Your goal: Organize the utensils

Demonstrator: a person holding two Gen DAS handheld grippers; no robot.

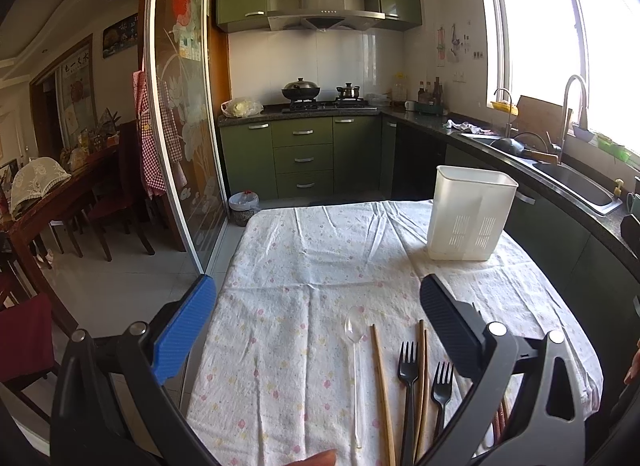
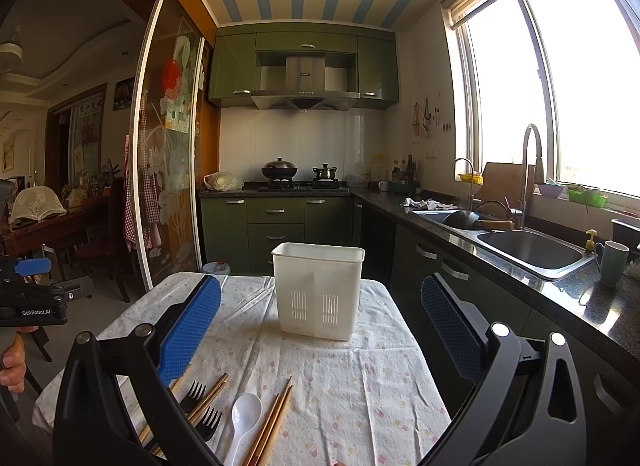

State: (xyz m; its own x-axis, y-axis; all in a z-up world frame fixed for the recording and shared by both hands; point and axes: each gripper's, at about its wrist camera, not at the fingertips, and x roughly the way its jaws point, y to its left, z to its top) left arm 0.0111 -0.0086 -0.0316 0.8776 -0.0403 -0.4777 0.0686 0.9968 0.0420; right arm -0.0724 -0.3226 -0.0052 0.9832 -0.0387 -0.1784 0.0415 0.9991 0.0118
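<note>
green kitchen cabinets and a bright window frame a desk under a floral cloth.

left wrist view: the left gripper hangs with fingers spread wide, holding nothing, above a clear spoon, wooden chopsticks and two black forks lying side by side at the near edge. the white utensil holder stands upright, well apart, at the far right.

right wrist view: the right gripper is likewise wide open and empty — the holder straight ahead, a white spoon between chopstick pairs below. these pieces look light, stiff and thin; the plastic is likely slippery, so pinch mid-handle.
</note>
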